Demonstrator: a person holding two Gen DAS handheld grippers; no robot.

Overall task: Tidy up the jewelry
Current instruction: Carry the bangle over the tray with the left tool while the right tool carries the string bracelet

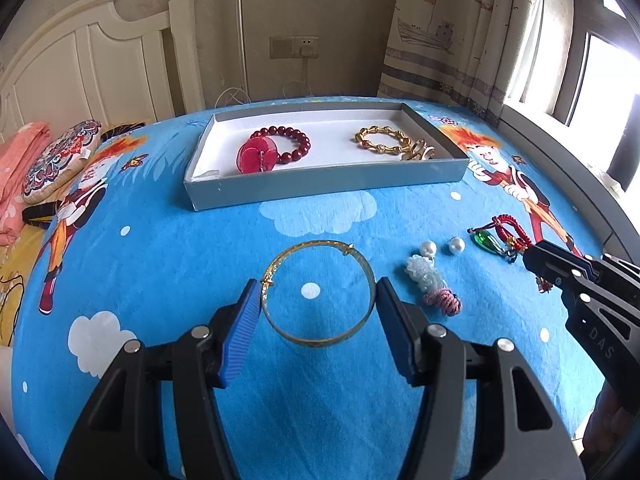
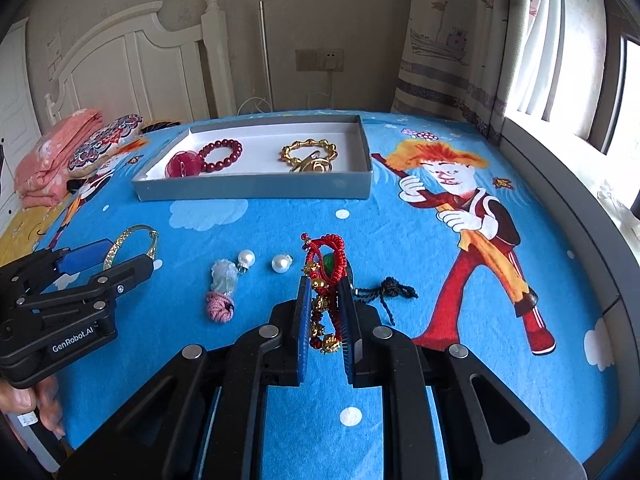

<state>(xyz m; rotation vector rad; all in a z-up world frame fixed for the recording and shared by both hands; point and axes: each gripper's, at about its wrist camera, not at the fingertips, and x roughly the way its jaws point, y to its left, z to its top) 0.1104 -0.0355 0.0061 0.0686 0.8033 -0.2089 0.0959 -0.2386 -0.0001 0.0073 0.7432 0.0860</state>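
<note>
From the left wrist view, the left gripper (image 1: 319, 300) has its blue pads set against opposite sides of the gold bangle (image 1: 319, 293), pinching it across its width; the ring faces the camera, its open face pointing along the fingers toward the grey tray (image 1: 320, 190), which lies straight ahead and well apart across the blue bedsheet (image 1: 160, 264). Whether the bangle is lifted clear of the sheet I cannot tell. To the right lie two pearls (image 1: 442, 246) and a pale jade pendant (image 1: 420, 270); further right the right gripper (image 1: 532, 258) reaches over a red cord piece. From the right wrist view, that gripper (image 2: 325, 308) is pressed together on the red cord bracelet (image 2: 324, 264), whose long axis runs along the fingers, its loop end poking forward beyond the tips toward the tray (image 2: 256, 192), ahead and slightly left. A red bead bracelet (image 2: 220, 156) and gold chain bracelet (image 2: 308, 152) already lie inside. I judge each hand needs a forward carry, the left being nearer the tray's red end.
</note>
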